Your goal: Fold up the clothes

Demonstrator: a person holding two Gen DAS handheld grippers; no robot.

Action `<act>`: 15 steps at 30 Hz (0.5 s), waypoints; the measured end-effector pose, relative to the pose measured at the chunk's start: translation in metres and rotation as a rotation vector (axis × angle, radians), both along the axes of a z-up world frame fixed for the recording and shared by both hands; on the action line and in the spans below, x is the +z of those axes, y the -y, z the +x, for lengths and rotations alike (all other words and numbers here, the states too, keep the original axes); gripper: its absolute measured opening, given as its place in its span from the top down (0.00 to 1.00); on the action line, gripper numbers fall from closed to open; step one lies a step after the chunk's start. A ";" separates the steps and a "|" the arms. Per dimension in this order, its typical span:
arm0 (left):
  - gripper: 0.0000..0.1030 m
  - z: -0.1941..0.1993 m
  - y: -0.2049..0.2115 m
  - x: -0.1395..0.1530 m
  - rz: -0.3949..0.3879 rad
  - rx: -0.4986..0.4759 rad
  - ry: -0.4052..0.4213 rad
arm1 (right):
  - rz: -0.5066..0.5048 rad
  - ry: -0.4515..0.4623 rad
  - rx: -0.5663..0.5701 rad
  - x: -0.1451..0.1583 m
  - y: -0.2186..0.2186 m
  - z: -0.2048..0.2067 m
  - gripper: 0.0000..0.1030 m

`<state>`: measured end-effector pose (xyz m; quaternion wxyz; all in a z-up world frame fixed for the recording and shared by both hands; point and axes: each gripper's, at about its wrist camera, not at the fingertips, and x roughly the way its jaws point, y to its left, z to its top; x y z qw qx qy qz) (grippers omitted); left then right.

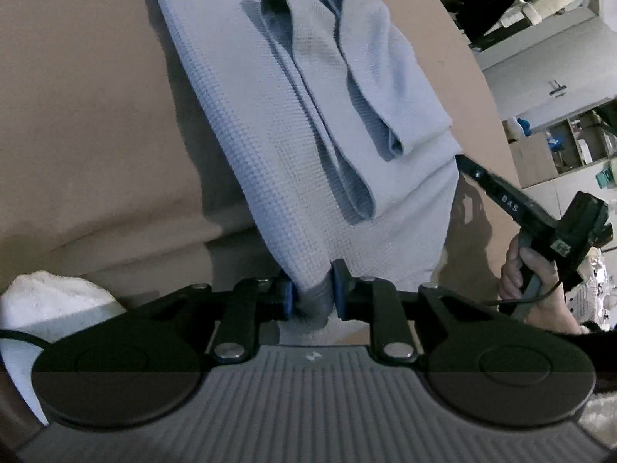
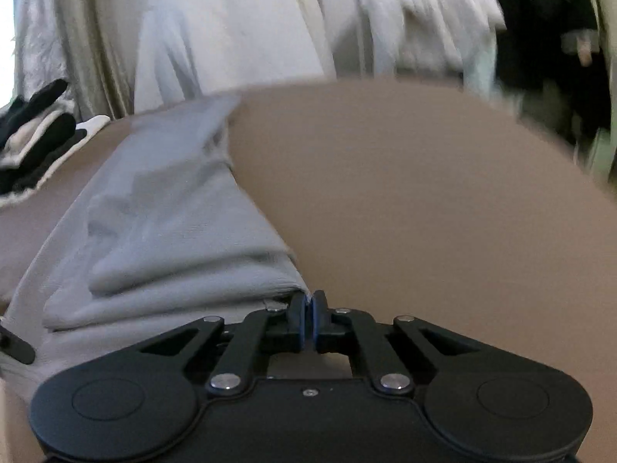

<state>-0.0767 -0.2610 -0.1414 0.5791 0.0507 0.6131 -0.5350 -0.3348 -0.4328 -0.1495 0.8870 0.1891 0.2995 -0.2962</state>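
A light blue waffle-knit garment [image 1: 270, 123] lies lengthwise on the brown table [image 1: 77, 115], its two sleeves folded in over its middle. My left gripper [image 1: 312, 289] is shut on a bunched near edge of the garment. My right gripper [image 2: 308, 316] is shut on the garment's [image 2: 162, 208] other near corner, low over the table. The right gripper also shows in the left wrist view [image 1: 462, 160], held by a hand at the cloth's right edge.
A white towel [image 1: 50, 301] lies at the table's near left. A pile of white and beige clothes [image 2: 239, 38] lies beyond the table [image 2: 424, 193]. A black and white item [image 2: 34, 135] sits at the left. Shelves [image 1: 570, 142] stand at the far right.
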 end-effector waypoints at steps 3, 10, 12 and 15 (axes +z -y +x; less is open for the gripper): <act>0.69 0.002 -0.004 0.014 -0.002 -0.003 0.026 | -0.041 -0.004 0.048 0.015 0.005 -0.003 0.92; 0.62 0.031 -0.013 0.062 -0.154 0.094 0.142 | 0.185 0.138 0.162 0.068 0.036 0.025 0.44; 0.62 0.038 -0.004 0.066 -0.192 0.119 0.154 | 0.169 0.097 0.231 0.076 0.037 0.063 0.44; 0.61 0.044 0.018 0.062 -0.232 0.137 0.159 | 0.061 0.101 0.320 0.084 0.039 0.130 0.39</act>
